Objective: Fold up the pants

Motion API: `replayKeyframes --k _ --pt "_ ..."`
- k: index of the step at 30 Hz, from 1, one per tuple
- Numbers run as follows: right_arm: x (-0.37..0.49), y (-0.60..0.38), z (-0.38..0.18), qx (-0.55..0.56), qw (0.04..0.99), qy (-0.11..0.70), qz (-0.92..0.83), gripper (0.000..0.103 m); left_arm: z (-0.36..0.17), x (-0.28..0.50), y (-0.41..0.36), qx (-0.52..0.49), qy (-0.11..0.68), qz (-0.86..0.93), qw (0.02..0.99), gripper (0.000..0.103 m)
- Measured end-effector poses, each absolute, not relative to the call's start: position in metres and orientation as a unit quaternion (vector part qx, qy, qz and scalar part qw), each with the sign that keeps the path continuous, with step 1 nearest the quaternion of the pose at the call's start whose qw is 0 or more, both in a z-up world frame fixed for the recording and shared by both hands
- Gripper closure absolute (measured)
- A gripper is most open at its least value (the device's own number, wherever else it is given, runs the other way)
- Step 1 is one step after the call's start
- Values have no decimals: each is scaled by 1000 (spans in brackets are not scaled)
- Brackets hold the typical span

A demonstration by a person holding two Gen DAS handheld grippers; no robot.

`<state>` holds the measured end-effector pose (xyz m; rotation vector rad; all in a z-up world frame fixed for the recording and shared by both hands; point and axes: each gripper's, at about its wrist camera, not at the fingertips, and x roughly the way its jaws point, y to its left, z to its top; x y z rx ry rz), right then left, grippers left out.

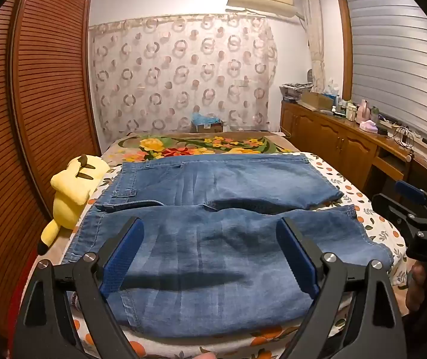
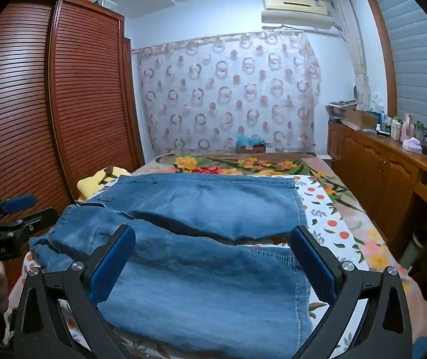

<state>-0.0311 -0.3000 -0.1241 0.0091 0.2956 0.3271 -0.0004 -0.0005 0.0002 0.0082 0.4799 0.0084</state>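
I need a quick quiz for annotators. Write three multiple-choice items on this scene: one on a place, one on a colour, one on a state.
1. Where does the plush toy lie?
A. On top of the jeans
B. At the bed's edge beside the wardrobe
C. On the sideboard

2. What colour are the gripper pads?
A. Blue
B. Red
C. White

3. How do both grippers stand?
A. Shut on the fabric
B. Open, holding nothing
C. One shut, one open

Answers:
1 B: the yellow plush toy lies on the bed next to the wardrobe, left of the jeans.
2 A: the pads on each finger are blue in both wrist views.
3 B: the left gripper and the right gripper both show jaws spread wide above the jeans, nothing between them.
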Motion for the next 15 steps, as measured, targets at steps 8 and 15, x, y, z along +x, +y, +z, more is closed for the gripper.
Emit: replayKeyframes --k 8,15 --pt "-30 -301 -128 1 976 148 163 0 -2 1 -4 3 241 3 970 12" --pt "-30 -300 -127 0 975 150 163 0 0 0 0 -1 239 3 971 12"
